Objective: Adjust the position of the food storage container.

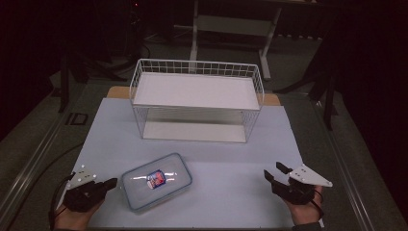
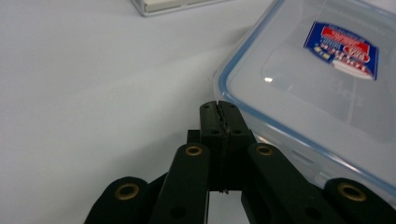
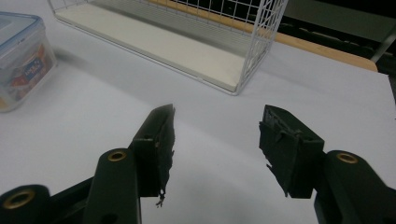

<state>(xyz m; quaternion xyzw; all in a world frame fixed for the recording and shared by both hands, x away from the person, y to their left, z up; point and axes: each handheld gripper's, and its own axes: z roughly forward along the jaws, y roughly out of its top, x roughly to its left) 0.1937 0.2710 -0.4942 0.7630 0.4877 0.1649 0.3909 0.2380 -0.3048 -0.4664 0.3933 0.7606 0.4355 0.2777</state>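
A clear plastic food box with a blue-rimmed lid (image 1: 157, 181) (image 2: 322, 93) (image 3: 21, 58) lies flat on the white table near the front left; a red and blue label sits on its lid. My left gripper (image 1: 113, 183) (image 2: 219, 108) rests just left of the box, jaws pressed together with nothing between them, its tip close to the box's corner. Near the front right, my right gripper (image 1: 275, 172) (image 3: 215, 126) stands open and empty above bare table. A white wire two-shelf rack (image 1: 196, 98) (image 3: 187, 51) stands at the middle back.
The white sheet (image 1: 231, 183) covers the table, with a wooden edge (image 1: 272, 99) showing behind the rack. Dark floor, metal rails and a desk frame (image 1: 231, 24) surround the table. Open surface lies between the box and the right gripper.
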